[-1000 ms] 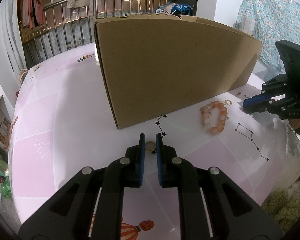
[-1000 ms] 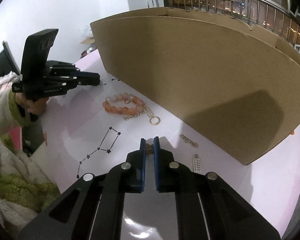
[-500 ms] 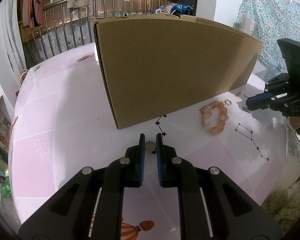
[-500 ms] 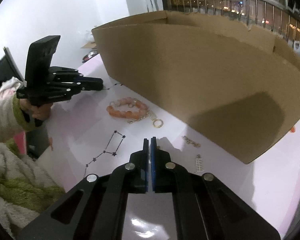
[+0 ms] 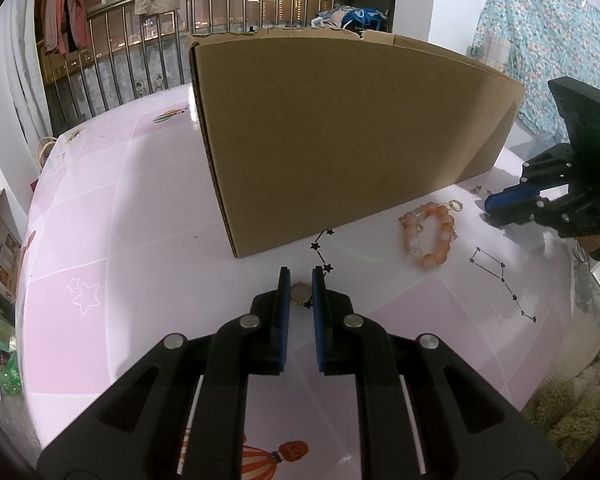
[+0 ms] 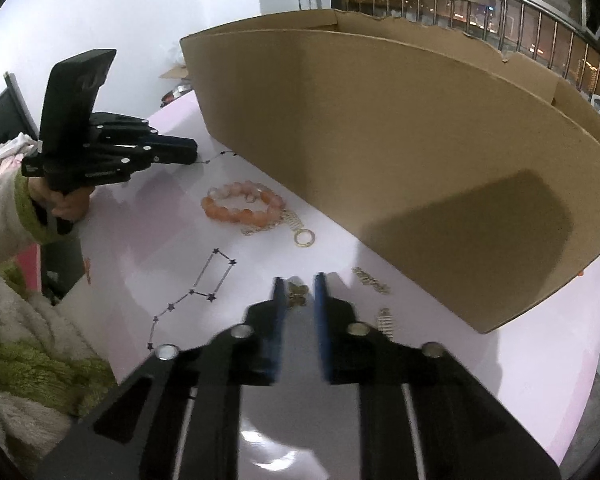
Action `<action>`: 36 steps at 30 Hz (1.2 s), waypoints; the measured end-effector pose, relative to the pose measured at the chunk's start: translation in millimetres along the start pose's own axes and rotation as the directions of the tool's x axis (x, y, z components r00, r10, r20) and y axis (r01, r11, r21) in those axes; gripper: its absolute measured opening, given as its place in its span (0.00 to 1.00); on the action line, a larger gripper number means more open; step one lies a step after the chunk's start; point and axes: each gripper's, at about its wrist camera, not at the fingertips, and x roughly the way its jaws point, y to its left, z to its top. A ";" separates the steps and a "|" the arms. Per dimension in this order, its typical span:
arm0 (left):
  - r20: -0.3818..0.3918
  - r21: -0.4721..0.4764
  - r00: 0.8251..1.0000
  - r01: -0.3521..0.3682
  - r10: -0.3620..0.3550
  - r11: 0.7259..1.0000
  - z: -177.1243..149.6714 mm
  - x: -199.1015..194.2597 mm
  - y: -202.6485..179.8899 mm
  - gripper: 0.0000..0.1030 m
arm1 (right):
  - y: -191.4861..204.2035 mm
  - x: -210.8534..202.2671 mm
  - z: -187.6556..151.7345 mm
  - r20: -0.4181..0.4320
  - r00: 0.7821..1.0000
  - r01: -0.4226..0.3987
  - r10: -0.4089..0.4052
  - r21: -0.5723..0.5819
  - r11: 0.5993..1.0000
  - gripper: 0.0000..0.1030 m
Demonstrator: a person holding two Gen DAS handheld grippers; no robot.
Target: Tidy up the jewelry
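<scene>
The left gripper (image 5: pixel 301 280) sits low over the pink table (image 5: pixel 140 240), fingers level and aimed at the cardboard box (image 5: pixel 340 140), jaws a little apart around a small gold ring (image 5: pixel 300 293) lying flat; whether the pads touch it, I cannot tell. Over on the other side, the right gripper (image 6: pixel 298 284) angles down at the tabletop, jaws parted, a small gold charm (image 6: pixel 297 294) lying between the tips. Beyond it lies the orange bead bracelet (image 6: pixel 242 204), long axis running along the box wall, with a gold chain and ring clasp (image 6: pixel 304 237) trailing toward the gripper.
</scene>
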 end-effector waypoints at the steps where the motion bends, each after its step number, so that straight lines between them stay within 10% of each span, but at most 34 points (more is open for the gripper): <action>1: 0.000 0.000 1.000 0.000 0.000 1.000 0.1 -0.1 -0.1 0.09 | 0.3 0.1 -0.2 -0.001 1.000 0.000 0.000 -0.004 1.000 0.08; 36: 0.033 0.021 0.999 -0.008 0.007 1.000 1.6 -21.1 -7.4 0.09 | 0.8 -22.6 -0.1 0.074 0.997 0.008 -0.008 0.001 1.000 0.07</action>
